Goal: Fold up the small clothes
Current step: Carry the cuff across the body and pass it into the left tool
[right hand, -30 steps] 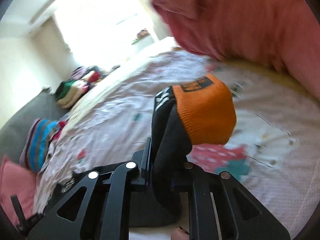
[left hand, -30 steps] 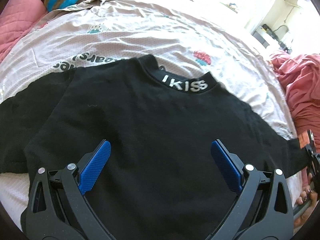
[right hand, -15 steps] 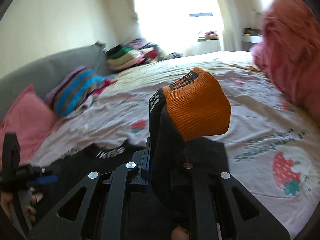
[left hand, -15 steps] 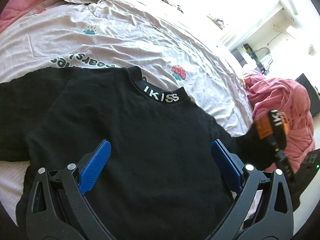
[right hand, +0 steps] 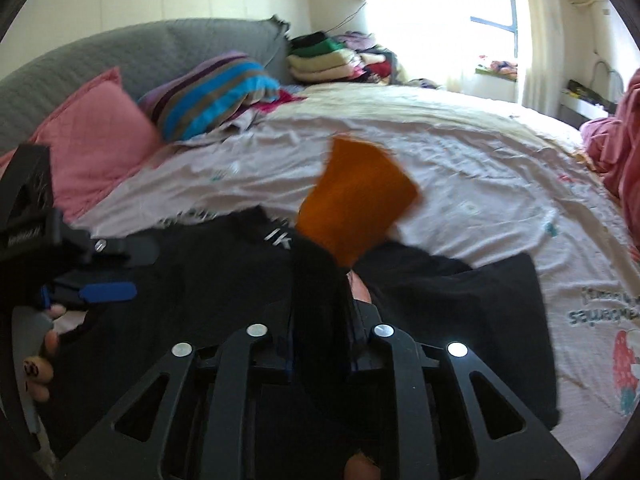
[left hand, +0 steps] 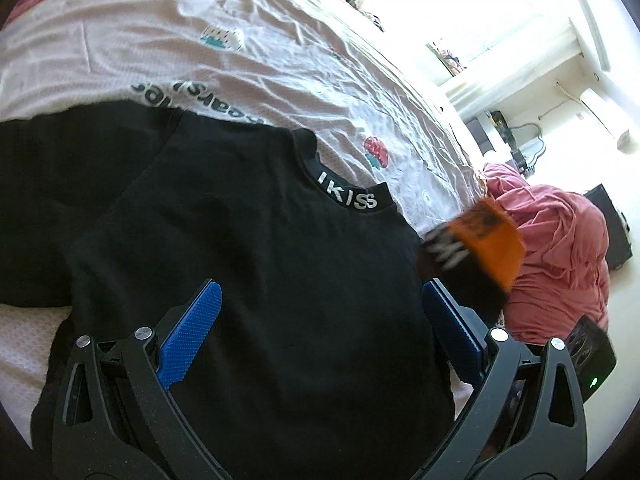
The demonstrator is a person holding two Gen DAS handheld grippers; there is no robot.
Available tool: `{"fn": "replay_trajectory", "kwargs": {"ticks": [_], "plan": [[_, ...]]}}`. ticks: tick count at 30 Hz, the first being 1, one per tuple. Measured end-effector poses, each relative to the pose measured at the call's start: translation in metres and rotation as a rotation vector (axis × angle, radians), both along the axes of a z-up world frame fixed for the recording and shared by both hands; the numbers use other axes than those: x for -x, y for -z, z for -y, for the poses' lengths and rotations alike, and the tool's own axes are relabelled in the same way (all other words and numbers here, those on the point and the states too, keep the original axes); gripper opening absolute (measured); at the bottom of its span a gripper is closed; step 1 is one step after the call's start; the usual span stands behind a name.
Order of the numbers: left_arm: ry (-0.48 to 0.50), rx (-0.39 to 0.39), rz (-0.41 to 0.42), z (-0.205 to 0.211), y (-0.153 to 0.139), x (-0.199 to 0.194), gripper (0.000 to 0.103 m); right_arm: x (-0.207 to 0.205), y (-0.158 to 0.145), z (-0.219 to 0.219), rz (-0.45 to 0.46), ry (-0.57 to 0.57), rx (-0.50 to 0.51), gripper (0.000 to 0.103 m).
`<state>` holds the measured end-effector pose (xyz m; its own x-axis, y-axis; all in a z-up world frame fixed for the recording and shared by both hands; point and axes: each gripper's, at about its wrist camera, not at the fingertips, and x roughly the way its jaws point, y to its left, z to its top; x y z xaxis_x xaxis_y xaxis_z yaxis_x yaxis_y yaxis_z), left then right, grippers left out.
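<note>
Right tool opening slightly, black sleeve between its jaws.

My left claw is a matte black frame with a speckled finish, its two arms pierced by long teardrop cutouts. A pair of round silver screw heads sits on each arm. The fingers carry bright blue pads with a fine dotted texture. My right claw has the same black build, with four silver screws in a row and slanted cutouts below them. From that side I see the left claw's housing as a black block with small white lettering I cannot read. The left hand on it has painted nails, one dark with a small pattern.
</note>
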<state>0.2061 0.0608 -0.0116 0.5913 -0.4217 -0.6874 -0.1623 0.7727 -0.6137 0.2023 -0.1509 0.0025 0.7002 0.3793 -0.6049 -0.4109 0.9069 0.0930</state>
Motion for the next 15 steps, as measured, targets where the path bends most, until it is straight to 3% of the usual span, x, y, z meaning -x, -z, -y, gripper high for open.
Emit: {"fn": "replay_trajectory", "kwargs": {"ticks": [6,12,15], "plan": [[0.028,0.063,-0.031,0.003,0.016,-0.002,0.094,0.019,0.01,-0.014,-0.054,-0.107,0.0,0.043],[0.069,0.076,-0.072,0.018,0.033,-0.007,0.092,0.033,0.01,0.007,-0.103,-0.102,-0.048,0.047],[0.072,0.043,-0.076,0.025,0.035,-0.009,0.081,0.033,0.008,0.028,-0.128,-0.05,-0.089,0.047]]}}
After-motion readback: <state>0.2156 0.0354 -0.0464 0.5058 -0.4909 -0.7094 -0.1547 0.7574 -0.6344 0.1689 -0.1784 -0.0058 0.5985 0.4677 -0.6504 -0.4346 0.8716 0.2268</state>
